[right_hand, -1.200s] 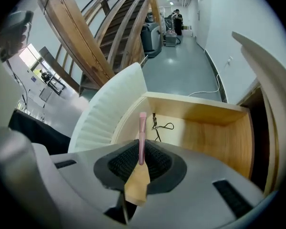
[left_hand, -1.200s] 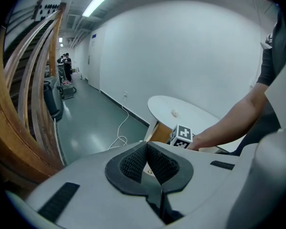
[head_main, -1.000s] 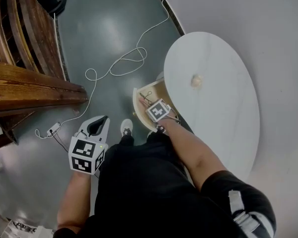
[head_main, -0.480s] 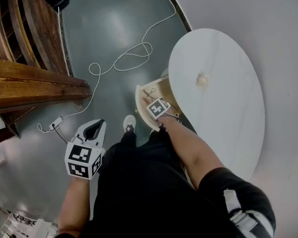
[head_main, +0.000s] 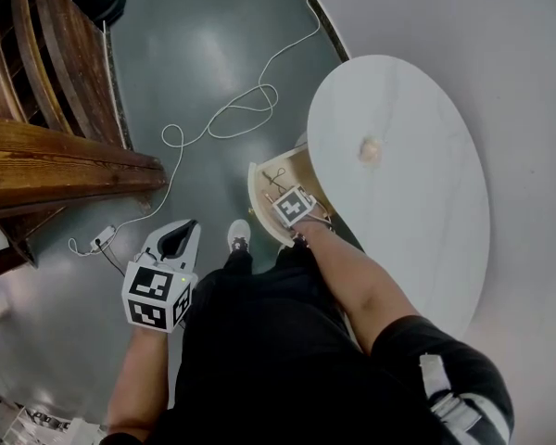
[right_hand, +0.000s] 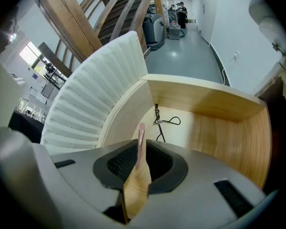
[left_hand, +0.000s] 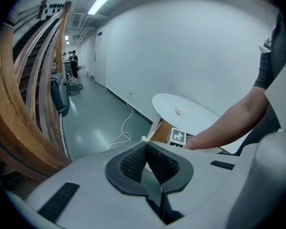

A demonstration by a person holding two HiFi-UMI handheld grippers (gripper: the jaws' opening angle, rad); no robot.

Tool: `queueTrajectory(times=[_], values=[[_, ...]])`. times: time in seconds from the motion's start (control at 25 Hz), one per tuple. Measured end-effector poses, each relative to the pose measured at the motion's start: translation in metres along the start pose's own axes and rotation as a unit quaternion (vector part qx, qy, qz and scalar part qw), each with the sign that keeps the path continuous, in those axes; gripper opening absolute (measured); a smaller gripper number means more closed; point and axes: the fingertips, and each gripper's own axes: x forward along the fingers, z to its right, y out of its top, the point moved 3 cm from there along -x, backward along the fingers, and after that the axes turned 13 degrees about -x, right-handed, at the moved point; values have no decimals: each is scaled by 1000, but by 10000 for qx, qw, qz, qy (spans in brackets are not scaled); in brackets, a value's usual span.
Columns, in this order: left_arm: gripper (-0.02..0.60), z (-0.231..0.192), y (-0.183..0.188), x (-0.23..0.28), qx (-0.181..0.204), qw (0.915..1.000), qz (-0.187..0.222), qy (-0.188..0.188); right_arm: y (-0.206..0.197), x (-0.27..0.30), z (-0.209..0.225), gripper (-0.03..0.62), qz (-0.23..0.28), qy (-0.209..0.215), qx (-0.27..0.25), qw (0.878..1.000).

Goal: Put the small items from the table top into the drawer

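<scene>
White oval tabletop [head_main: 417, 221]; open wood drawer [right_hand: 219, 128] under its near edge. Left gripper [left_hand: 146, 149] over floor, fingers pressed together, nothing btwn. Right gripper [right_hand: 140, 151] above drawer, fingers pinching thin pink strip [right_hand: 141, 137], just started easing apart. Black wire item [right_hand: 163, 122] on drawer bottom; small pale item [head_main: 370, 148] on tabletop.

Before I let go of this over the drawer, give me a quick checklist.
1. Open drawer beneath right hand-held gripper: ok.
2. Grip on pink stick, jaws just eased open slightly: ok.
3. Bare drawer floor beside black wire tool: ok.
4. Idle left hand-held gripper shut, empty, away from drawer: ok.
5. Cleared table top: not ok, one beige item on it.
</scene>
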Motion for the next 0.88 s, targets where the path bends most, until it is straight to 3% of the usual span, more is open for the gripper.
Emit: queueTrajectory(times=[0.16, 0.32, 0.52, 0.88], values=[[16, 5, 9, 6, 59, 9999, 101, -116, -2, -16, -6, 40, 78, 84, 178, 9998], [17, 15, 21, 10, 192, 9991, 240, -297, 30, -40, -26, 40, 1247, 471, 217, 9908], [16, 27, 36, 20, 380, 9976, 308, -486, 34, -96, -18, 40, 1684, -118, -1, 9856], [17, 53, 58, 35, 673, 9938, 403, -792, 40, -187, -26, 40, 2681, -360, 40, 9627]])
